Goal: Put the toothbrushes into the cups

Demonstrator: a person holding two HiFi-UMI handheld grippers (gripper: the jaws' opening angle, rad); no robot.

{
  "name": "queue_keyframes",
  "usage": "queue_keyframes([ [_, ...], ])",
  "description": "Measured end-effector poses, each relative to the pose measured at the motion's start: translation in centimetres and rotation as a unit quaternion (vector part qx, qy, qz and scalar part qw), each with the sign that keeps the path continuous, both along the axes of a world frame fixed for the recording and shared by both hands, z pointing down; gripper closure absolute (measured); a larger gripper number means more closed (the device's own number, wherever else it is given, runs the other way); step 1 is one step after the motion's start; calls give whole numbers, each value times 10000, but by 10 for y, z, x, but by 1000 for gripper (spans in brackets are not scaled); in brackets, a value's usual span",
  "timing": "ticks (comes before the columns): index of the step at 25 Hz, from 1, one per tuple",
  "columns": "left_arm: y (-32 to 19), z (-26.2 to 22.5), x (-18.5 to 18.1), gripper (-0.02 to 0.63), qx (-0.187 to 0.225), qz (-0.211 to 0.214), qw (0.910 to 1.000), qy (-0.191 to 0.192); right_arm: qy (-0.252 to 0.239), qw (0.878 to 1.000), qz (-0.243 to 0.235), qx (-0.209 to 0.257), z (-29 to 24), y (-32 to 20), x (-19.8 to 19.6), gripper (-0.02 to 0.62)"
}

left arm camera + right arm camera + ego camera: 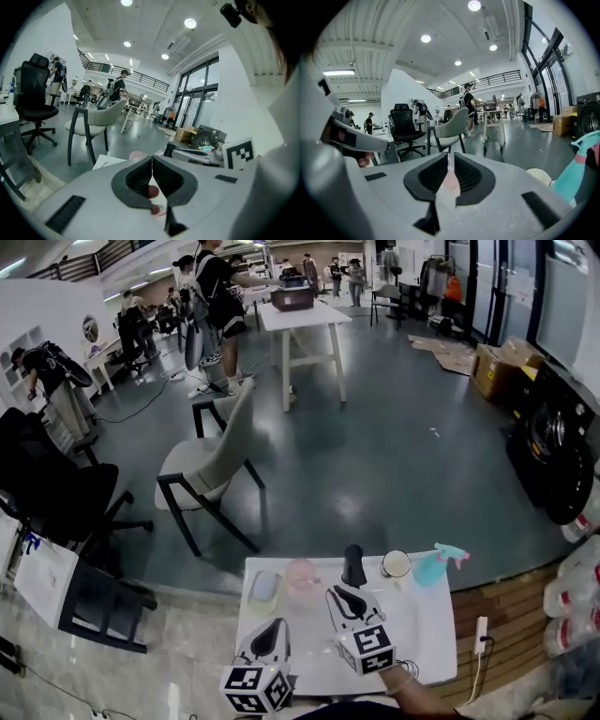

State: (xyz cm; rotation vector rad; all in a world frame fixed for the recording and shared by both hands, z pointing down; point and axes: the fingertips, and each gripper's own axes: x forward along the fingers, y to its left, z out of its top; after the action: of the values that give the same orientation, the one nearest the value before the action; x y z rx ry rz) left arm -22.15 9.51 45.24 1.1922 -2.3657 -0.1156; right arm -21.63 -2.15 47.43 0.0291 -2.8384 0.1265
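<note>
Right gripper (449, 161) clamps a slender translucent pink plastic toothbrush (448, 180) above the small white worktop (424, 626), near the round pink cup (302, 575) at its far edge; left gripper (152, 164) is closed, seemingly empty; likely next, steering the brush down into that cup.

Open-plan office-laboratory hall: glossy grey floor (394, 446), black swivel office chair (35, 96), white trestle table (305, 315), round recessed ceiling lights (474, 5), tall glazed wall (201, 101).

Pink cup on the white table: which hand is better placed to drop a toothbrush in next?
Right. The right gripper clamps a slim pale pink toothbrush and sits close beside the translucent pink cup; the left gripper is shut, empty and farther back.
</note>
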Motion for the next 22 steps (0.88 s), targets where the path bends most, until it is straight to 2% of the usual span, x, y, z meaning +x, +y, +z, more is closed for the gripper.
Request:
queue_keyframes([
  [22, -31, -1, 25, 601, -10, 555, 9984, -40, -26, 9983, 581, 42, -4, -35, 50, 586],
])
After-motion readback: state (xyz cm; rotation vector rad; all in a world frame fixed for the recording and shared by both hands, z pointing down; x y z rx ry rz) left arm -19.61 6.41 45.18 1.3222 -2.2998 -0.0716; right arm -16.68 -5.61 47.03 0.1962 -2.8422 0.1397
